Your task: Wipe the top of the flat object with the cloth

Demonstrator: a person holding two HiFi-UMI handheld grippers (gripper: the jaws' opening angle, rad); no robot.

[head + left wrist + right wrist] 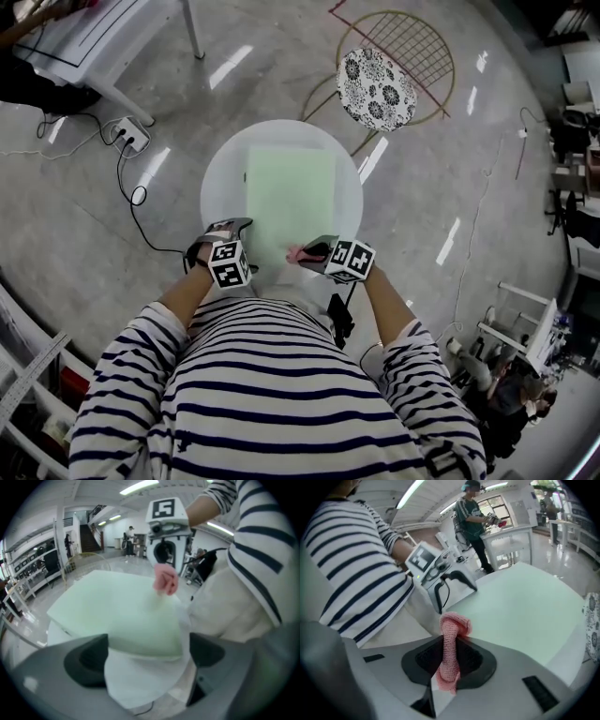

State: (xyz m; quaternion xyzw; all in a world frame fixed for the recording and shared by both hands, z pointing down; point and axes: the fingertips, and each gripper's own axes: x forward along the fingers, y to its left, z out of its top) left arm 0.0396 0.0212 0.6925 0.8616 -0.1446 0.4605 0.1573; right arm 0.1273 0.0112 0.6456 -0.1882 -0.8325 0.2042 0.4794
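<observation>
A pale green flat board (pixel 289 203) lies on a small round white table (pixel 220 169). My right gripper (pixel 309 253) is shut on a pink knitted cloth (pixel 451 641), whose bunched end (pixel 165 579) hangs at the board's near edge. It is hard to tell whether the cloth touches the board. My left gripper (pixel 228 232) stands open at the board's near left corner, its jaws wide apart over the board (pixel 117 613) and table rim, holding nothing. In the right gripper view the board (pixel 520 606) spreads ahead, with the left gripper (pixel 440 571) beyond the cloth.
A gold wire chair (pixel 394 66) with a floral cushion stands beyond the table. A power strip with cables (pixel 131 136) lies on the floor at left, and a white table leg (pixel 192 33) rises at the back left. A person (pixel 471 515) stands at a white bench in the background.
</observation>
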